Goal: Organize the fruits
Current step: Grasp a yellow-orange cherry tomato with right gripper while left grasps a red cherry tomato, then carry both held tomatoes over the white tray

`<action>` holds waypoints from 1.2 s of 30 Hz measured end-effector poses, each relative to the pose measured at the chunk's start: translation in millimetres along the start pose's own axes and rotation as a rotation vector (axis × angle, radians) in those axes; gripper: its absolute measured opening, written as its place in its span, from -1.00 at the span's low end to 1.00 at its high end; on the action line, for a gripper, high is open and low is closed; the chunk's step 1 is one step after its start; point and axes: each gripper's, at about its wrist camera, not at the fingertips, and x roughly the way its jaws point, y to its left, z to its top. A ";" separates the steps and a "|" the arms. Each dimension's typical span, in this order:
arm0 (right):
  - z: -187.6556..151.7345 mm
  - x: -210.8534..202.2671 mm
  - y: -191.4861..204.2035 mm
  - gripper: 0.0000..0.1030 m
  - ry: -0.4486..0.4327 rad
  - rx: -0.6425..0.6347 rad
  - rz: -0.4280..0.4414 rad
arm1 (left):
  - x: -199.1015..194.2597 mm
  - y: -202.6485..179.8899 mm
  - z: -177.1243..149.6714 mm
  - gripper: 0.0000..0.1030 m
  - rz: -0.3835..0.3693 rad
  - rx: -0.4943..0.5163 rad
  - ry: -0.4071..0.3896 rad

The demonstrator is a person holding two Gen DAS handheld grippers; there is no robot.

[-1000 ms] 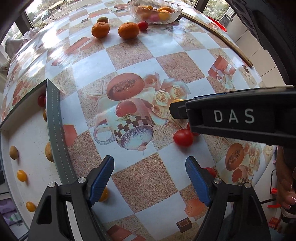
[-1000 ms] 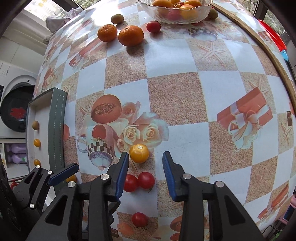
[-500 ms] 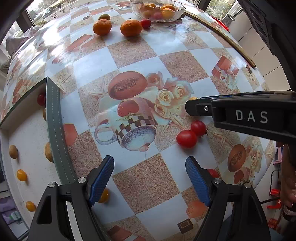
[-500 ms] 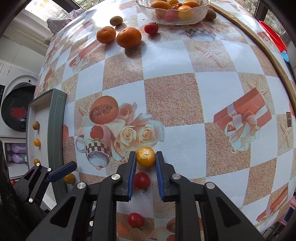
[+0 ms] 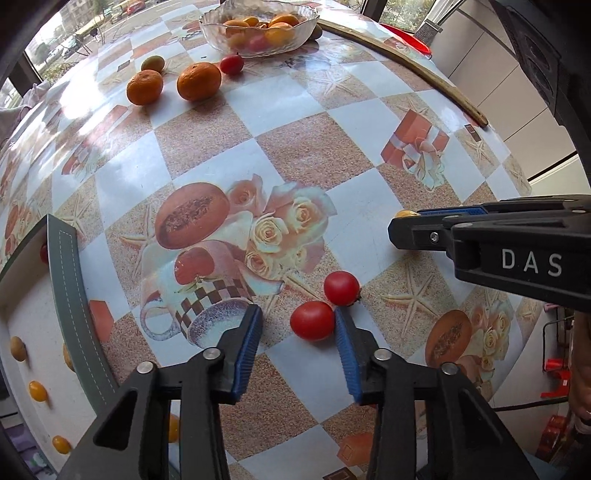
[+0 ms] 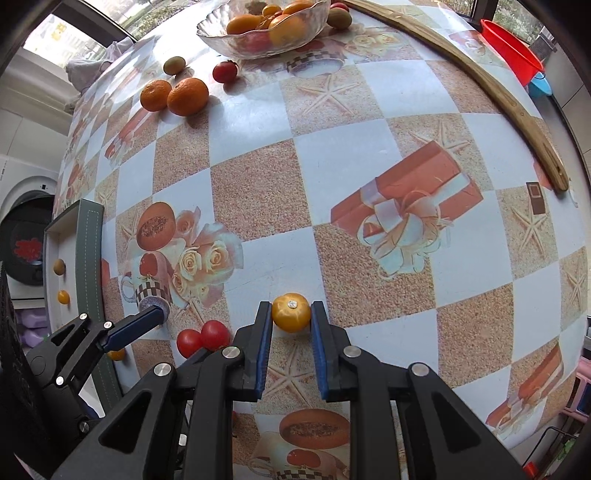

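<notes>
My right gripper [image 6: 291,314] is shut on a yellow tomato [image 6: 291,312] and holds it between its blue pads, just over the table. It reaches in from the right in the left wrist view [image 5: 400,230]. My left gripper [image 5: 297,328] is open around the nearer of two red cherry tomatoes [image 5: 312,319]; its right pad touches that tomato, the left pad stands apart. The second red tomato [image 5: 341,288] lies just behind. The pair also shows in the right wrist view [image 6: 203,336]. A glass bowl [image 5: 258,31] with several fruits stands at the far end.
Two oranges [image 5: 198,81] [image 5: 144,87], a greenish fruit [image 5: 152,63] and a red tomato [image 5: 232,63] lie in front of the bowl. A long wooden strip [image 5: 402,66] runs along the table's right edge. A grey-rimmed tray edge [image 5: 68,291] is at the left.
My right gripper closed on the yellow tomato. My left gripper moved forward and right and narrowed around the nearer red tomato.
</notes>
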 end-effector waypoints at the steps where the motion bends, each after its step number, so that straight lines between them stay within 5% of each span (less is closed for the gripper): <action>1: -0.6 -1.3 -1.8 -0.57 0.000 0.005 -0.001 | 0.2 -1.1 1.1 -0.51 -0.019 -0.002 0.006; 17: -7.9 -26.0 6.4 -0.57 -0.019 0.013 0.032 | -37.3 43.4 -21.0 -0.51 -0.060 -0.122 -0.030; 36: -6.4 -40.7 102.4 -0.57 -0.018 -0.180 0.052 | -95.4 116.2 -61.6 -0.51 -0.012 -0.306 -0.159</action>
